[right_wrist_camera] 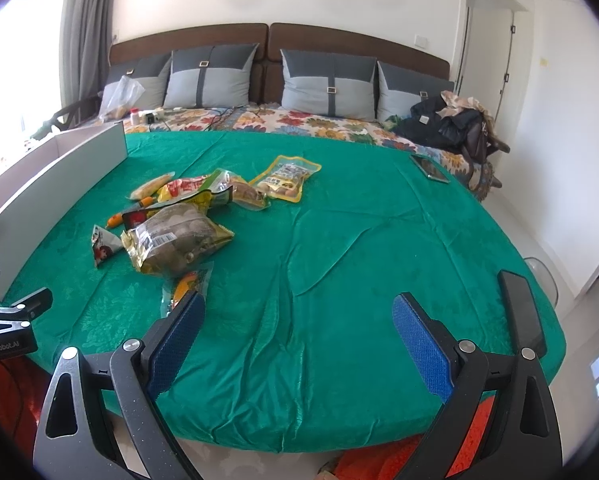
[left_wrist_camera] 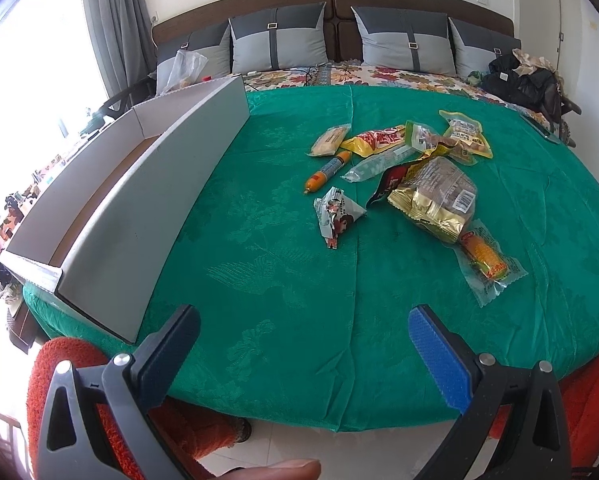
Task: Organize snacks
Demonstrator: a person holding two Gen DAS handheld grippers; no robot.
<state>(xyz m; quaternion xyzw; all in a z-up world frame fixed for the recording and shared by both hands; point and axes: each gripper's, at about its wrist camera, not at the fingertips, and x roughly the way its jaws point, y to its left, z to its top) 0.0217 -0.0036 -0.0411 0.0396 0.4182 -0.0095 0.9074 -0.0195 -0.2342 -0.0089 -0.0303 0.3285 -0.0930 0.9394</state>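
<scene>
Left wrist view: the left gripper (left_wrist_camera: pixel 303 320) hangs over the near edge of the green-clothed bench (left_wrist_camera: pixel 283 240), jaws spread wide and holding nothing. The snacks (left_wrist_camera: pixel 403 168) lie in a loose heap ahead and to the right of the jaws, well apart from them. A sausage (left_wrist_camera: pixel 326 171) at the heap's left edge points its long axis away and to the right. A gold bag (left_wrist_camera: pixel 435 196) lies in the middle, and a corn pack (left_wrist_camera: pixel 485 260) is the nearest piece, its long axis running toward the right finger. A long white box (left_wrist_camera: pixel 139 200) stands open on the left, its long side running from near the left finger away toward the bed (left_wrist_camera: pixel 399 76).

Right wrist view: the right gripper (right_wrist_camera: pixel 299 320) is also spread wide and empty above the bench (right_wrist_camera: pixel 339 240). The snacks (right_wrist_camera: pixel 195 216) lie ahead and to the left; the corn pack (right_wrist_camera: pixel 183 286) sits just beyond the left finger's tip, partly hidden by it. The box (right_wrist_camera: pixel 59 168) stands far left, with the left gripper (right_wrist_camera: pixel 11 320) showing at the left edge. A phone (right_wrist_camera: pixel 429 168) lies far right
</scene>
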